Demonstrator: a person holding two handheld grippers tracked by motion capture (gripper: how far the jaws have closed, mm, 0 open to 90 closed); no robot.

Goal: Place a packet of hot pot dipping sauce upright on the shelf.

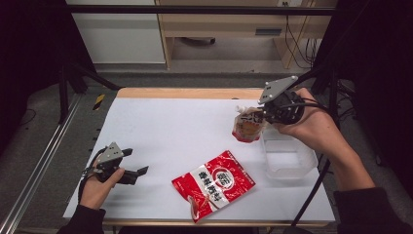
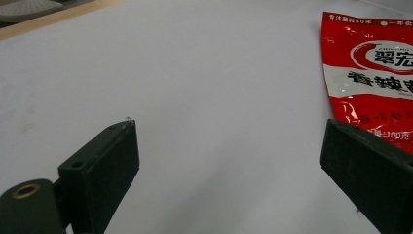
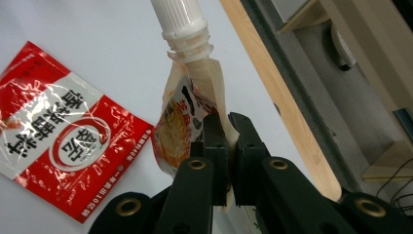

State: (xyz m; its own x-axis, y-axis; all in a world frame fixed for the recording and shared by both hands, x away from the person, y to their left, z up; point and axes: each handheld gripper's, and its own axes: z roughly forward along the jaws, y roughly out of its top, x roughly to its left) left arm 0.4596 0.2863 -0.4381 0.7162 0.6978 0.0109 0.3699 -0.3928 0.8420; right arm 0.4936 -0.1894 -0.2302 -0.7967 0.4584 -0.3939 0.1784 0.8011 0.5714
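White table (image 1: 160, 131) with a wooden far edge, seen from above; person's forearms come in from the bottom. Biggest loose item is the red packet (image 1: 213, 184), lying flat near the front edge, right of centre, not touched by either gripper; it also lies at the right of the left gripper view (image 2: 372, 73) and at the left of the right gripper view (image 3: 63, 141). Next in size, a clear plastic tub (image 1: 288, 158) at the right side of the table, just right of the red packet and apart from it; nothing can be made out inside it, though its clear walls make that hard to judge. Then the spout pouch (image 1: 248, 124), small, orange and white with a white screw cap: it hangs in the air just beyond the tub's far left corner, pinched at one side edge by the right gripper (image 1: 269, 115). In the right gripper view the two jaws are squeezed together on the pouch's edge (image 3: 187, 122), with the cap pointing away from the camera. Left gripper (image 1: 139, 173) rests low at the front left of the table, jaws spread wide with only bare table between them, well apart from the red packet. Judgement on progress: the work looks like loading the pouches into the tub. The pick-up of the spout pouch is done; carrying it over the tub and letting go is still to come. The red packet has not been started.
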